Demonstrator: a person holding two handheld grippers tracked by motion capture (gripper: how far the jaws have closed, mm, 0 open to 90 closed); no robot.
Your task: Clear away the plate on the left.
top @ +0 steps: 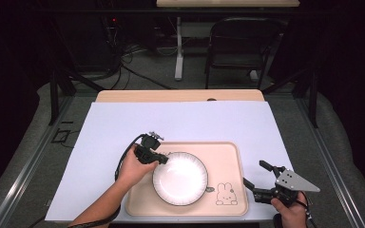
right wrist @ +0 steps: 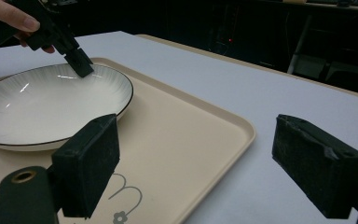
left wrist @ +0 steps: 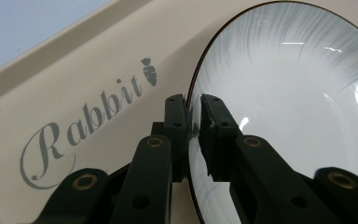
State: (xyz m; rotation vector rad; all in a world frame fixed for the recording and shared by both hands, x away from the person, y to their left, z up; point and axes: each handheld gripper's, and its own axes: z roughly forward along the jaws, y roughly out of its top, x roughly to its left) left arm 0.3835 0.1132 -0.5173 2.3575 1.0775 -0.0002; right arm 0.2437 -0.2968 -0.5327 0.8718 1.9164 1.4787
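Left gripper view has my left gripper (left wrist: 193, 109) clamped on the rim of the round white ribbed plate (left wrist: 289, 102), resting mid-frame on the beige rabbit-print tray (left wrist: 74, 70), so the grasp looks done, lifting remains, and my right gripper (top: 259, 176) waits spread wide, empty, lower right.

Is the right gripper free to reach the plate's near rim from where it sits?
Probably yes: the right gripper is open beside the tray, with bare tray between it and the plate; the left gripper grips the far rim.
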